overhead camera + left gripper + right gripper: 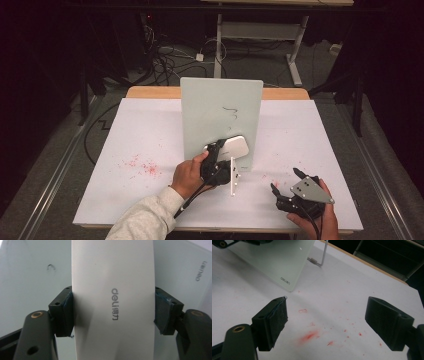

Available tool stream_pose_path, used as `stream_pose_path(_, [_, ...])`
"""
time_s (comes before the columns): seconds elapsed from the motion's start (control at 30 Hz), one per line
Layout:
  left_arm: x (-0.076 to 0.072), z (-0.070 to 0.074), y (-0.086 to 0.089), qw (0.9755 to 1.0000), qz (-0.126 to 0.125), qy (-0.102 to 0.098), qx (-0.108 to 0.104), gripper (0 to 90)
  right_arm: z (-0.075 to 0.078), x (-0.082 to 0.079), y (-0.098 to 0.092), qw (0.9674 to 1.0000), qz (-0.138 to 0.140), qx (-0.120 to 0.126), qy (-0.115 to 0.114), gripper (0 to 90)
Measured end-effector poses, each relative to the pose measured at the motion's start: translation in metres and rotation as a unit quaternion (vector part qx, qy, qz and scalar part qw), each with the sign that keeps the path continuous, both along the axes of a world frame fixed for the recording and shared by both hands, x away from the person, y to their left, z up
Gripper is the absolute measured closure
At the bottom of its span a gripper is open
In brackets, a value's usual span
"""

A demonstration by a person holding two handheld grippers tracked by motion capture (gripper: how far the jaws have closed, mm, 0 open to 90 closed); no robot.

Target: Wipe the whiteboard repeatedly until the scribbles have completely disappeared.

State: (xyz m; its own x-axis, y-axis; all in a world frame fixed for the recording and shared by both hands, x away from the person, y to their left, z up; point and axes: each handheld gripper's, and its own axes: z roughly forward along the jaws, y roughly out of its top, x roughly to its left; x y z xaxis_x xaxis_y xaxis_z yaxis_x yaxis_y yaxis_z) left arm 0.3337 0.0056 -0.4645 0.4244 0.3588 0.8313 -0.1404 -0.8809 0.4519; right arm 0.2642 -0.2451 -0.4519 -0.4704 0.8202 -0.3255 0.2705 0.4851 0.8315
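Dark room; grey floor [60, 150]; cables [165, 60] tangled behind table [150, 93]; white desk frame [260, 30] at back; black stands at sides.

The high view looks forward and down from above the person's side, taking in the whole white table [150, 130] and the floor beyond. The left gripper view sits very close to the eraser [112, 300], facing the upright glass board [30, 285], which the high view shares. The right gripper view looks low across the tabletop near red smears [309, 336], sharing the board's corner [284, 272] and those smears with the high view.
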Motion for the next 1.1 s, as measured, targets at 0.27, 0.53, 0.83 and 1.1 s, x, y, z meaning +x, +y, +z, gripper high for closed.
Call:
stream_pose_path(0.27, [0.005,0.012,0.003,0.9998,-0.003,0.006,-0.017,29.2,0.000,0.000,0.000,1.0000,-0.001,0.002,-0.001,18.4])
stream_pose_path(0.53, [0.016,0.039,0.009,0.9991,0.006,0.001,-0.042,29.2,0.000,0.000,0.001,1.0000,0.001,0.002,0.000,18.4])
stream_pose_path(0.83, [0.027,0.065,0.013,0.9970,0.016,0.003,-0.076,29.2,-0.001,0.000,0.000,1.0000,0.002,-0.001,0.002,18.5])
stream_pose_path(1.1, [0.037,0.092,0.014,0.9940,0.031,-0.005,-0.105,29.2,-0.001,0.000,0.000,1.0000,0.004,-0.001,0.004,18.5])
